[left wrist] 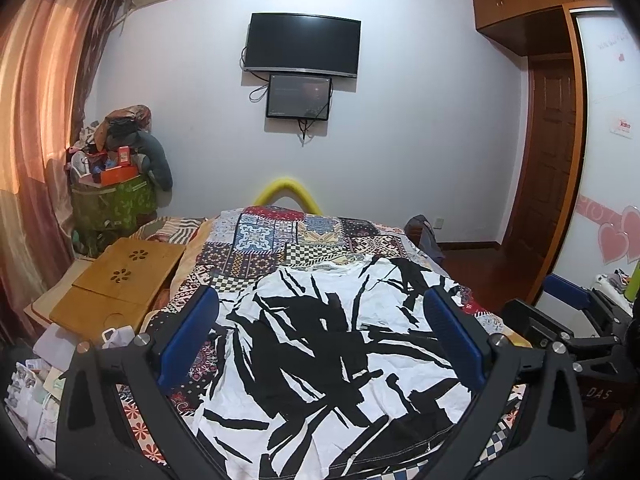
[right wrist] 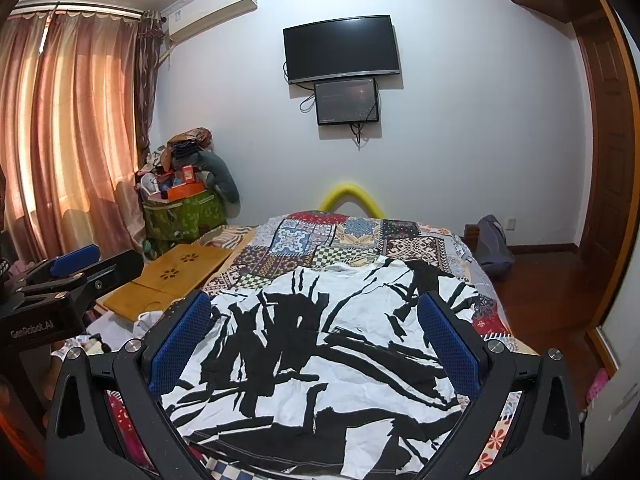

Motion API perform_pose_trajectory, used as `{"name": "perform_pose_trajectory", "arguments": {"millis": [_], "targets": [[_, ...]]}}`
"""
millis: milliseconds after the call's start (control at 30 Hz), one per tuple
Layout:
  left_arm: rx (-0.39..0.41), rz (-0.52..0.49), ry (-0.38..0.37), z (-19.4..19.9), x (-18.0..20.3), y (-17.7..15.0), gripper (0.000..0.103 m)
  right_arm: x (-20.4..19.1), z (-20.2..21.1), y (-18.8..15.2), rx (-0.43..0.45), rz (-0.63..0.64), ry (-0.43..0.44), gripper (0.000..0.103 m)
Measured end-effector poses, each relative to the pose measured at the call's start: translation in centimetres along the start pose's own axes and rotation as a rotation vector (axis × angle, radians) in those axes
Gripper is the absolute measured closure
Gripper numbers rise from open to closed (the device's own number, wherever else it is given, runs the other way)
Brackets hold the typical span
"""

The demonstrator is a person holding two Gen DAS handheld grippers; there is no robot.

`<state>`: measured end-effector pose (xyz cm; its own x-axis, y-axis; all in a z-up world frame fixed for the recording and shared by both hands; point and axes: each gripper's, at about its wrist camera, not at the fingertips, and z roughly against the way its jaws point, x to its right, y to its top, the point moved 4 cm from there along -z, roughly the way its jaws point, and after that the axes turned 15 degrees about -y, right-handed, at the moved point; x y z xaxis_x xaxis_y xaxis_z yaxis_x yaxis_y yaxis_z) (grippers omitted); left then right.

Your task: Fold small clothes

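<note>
A white T-shirt with bold black streaks [left wrist: 332, 344] lies spread flat on a patchwork bedspread [left wrist: 280, 240], collar toward the far wall, hem toward me. It also shows in the right wrist view [right wrist: 328, 352]. My left gripper [left wrist: 322, 308] is open and empty, hovering over the shirt's near half, blue pads wide apart. My right gripper [right wrist: 314, 312] is open and empty too, above the same shirt. The right gripper shows at the right edge of the left wrist view [left wrist: 568, 312]; the left gripper shows at the left edge of the right wrist view [right wrist: 76, 268].
A wooden lap desk [left wrist: 120, 284] lies left of the bed over papers and bags [left wrist: 36, 376]. A piled green bin [left wrist: 112, 196] stands by the curtain [left wrist: 36, 120]. A yellow foam arch [left wrist: 288, 192] sits at the bed's far end. Wooden floor and door [left wrist: 552, 152] are on the right.
</note>
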<state>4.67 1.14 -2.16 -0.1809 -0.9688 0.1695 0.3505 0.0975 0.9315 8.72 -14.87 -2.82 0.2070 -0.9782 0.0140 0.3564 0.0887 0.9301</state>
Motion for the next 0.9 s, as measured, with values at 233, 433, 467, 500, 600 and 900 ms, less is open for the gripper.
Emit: {"name": "perform_pose_trajectory", "arguments": {"millis": [233,433,467,500,600,900], "targets": [[-0.001,0.013,0.003,-0.04,-0.37,-0.15,0.000,-0.49,-0.42,-0.09,0.002,0.004,0.000,0.000],[0.001,0.014,0.005,-0.04,-0.47,-0.05,0.000,-0.64,-0.42,-0.08,0.003,0.008,0.002,0.000],[0.000,0.014,0.004,-0.07,-0.43,-0.06,0.000,-0.70,-0.31,0.03,0.004,0.009,0.002,0.000],[0.000,0.015,0.003,-0.08,-0.45,-0.07,0.000,-0.76,-0.30,0.08,0.004,0.010,0.003,0.000],[0.001,0.015,0.004,-0.07,-0.48,-0.09,0.000,-0.80,-0.23,0.09,0.005,0.011,0.004,0.000],[0.001,0.029,0.008,0.00,-0.82,0.01,0.000,-0.87,-0.19,0.13,0.004,0.012,0.004,0.000]]}}
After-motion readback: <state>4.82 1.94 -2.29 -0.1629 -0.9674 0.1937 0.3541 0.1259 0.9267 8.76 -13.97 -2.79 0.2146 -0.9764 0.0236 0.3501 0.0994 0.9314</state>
